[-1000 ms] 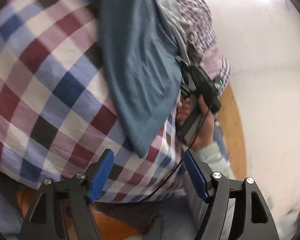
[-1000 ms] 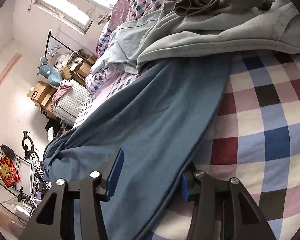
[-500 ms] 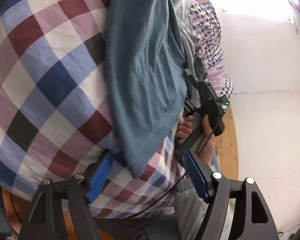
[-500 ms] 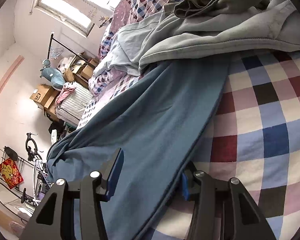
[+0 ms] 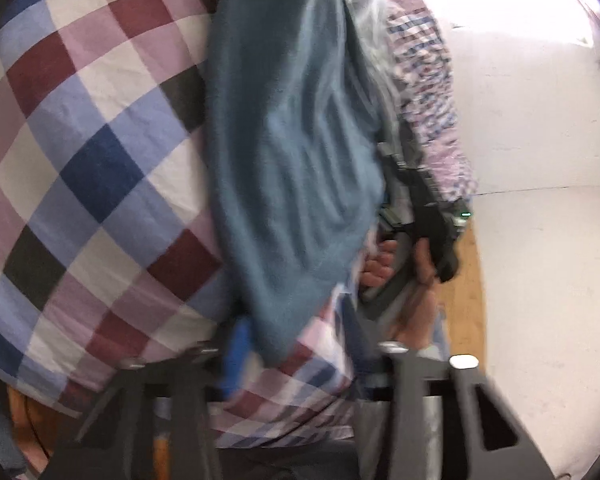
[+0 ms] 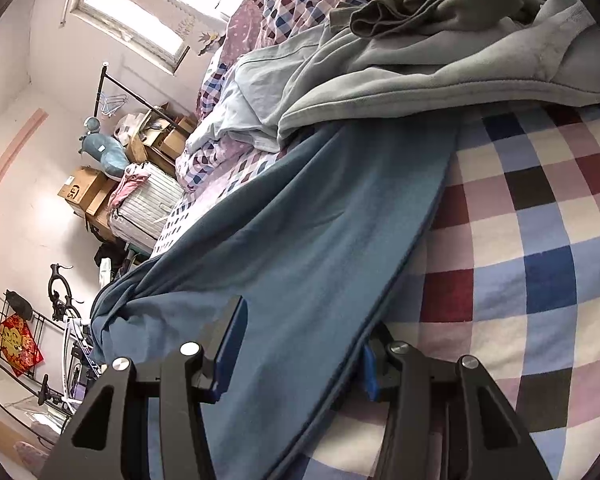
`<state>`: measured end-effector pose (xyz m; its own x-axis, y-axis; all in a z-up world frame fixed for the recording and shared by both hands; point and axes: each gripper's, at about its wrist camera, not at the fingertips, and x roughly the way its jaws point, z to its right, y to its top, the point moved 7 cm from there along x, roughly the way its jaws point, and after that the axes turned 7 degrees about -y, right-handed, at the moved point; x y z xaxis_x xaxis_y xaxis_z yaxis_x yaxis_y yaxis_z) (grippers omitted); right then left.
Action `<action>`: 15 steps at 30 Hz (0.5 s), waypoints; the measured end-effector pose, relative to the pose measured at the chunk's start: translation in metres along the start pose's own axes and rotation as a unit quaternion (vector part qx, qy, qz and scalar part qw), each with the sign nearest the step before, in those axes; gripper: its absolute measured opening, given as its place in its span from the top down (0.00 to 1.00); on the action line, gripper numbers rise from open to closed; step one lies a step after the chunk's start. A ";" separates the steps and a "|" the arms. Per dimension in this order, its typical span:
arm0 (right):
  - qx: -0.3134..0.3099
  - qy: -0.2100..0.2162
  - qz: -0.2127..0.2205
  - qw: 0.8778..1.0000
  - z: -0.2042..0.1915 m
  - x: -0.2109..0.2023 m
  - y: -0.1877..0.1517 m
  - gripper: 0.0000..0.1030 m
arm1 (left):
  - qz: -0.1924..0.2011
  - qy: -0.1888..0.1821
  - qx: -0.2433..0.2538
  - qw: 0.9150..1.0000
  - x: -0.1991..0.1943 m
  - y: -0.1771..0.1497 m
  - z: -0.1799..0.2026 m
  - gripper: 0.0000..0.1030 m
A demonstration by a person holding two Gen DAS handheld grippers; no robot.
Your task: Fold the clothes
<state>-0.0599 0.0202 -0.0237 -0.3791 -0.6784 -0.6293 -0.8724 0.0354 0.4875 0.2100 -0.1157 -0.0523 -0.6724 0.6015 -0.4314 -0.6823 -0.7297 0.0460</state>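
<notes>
A checked bedsheet (image 6: pixel 540 240) covers the bed in both views, and a long blue garment (image 6: pixel 300 240) lies stretched across it. Only the right wrist view shows the grey clothes (image 6: pixel 440 64) heaped beyond the garment, touching its far end, as well as the room's far side with cardboard boxes (image 6: pixel 84 192) and a window (image 6: pixel 140 20). Only the left wrist view shows the wooden floor (image 5: pixel 466 292) and a hand (image 5: pixel 412 280) holding the right gripper (image 6: pixel 296 356) at the garment's edge. That gripper's jaws stand apart, with the fabric lying between its blue pads. The left gripper (image 5: pixel 300 344) is blurred; the garment's corner sits between its fingers, and whether they clamp it cannot be told.
</notes>
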 end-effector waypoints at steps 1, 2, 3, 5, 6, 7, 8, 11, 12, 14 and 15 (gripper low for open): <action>-0.001 0.000 0.000 1.000 0.000 0.000 0.000 0.49 | -0.008 -0.005 -0.012 1.000 0.001 0.000 -0.004 0.95; -0.001 -0.001 0.000 1.000 0.000 0.000 0.000 0.49 | -0.014 -0.010 -0.023 1.000 0.002 0.000 -0.007 0.95; -0.001 -0.001 -0.001 1.000 0.000 0.000 0.000 0.49 | -0.014 -0.016 -0.029 0.999 0.000 0.000 -0.008 0.95; -0.001 -0.001 -0.001 1.000 0.000 0.000 0.000 0.49 | -0.008 -0.023 -0.027 0.999 -0.006 0.001 -0.006 0.95; -0.001 -0.001 -0.002 1.000 0.001 -0.001 0.001 0.49 | -0.001 -0.024 -0.017 1.000 -0.012 0.002 -0.002 0.95; -0.001 -0.001 -0.002 1.000 0.001 -0.001 0.001 0.49 | 0.006 -0.025 -0.007 1.000 -0.017 0.003 0.001 0.96; 0.001 0.000 -0.002 1.000 0.001 -0.001 0.001 0.49 | 0.013 -0.020 0.004 1.000 -0.024 0.004 0.005 0.96; 0.007 0.001 -0.002 1.000 0.003 -0.001 0.002 0.49 | 0.029 -0.023 0.018 0.999 -0.041 0.007 0.012 0.96; 0.010 0.001 -0.002 1.000 0.004 -0.002 0.003 0.49 | 0.033 -0.022 0.019 0.999 -0.048 0.008 0.012 0.96; 0.017 0.001 0.001 1.000 0.006 -0.003 0.005 0.49 | 0.040 -0.020 0.020 0.999 -0.063 0.008 0.012 0.96; 0.022 0.001 0.002 1.000 0.008 -0.004 0.006 0.49 | 0.041 -0.022 0.018 0.999 -0.069 0.008 0.011 0.96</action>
<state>-0.0659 0.0286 -0.0229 -0.3819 -0.6804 -0.6254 -0.8837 0.0708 0.4626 0.2478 -0.1591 -0.0122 -0.7375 0.5546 -0.3854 -0.6340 -0.7652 0.1122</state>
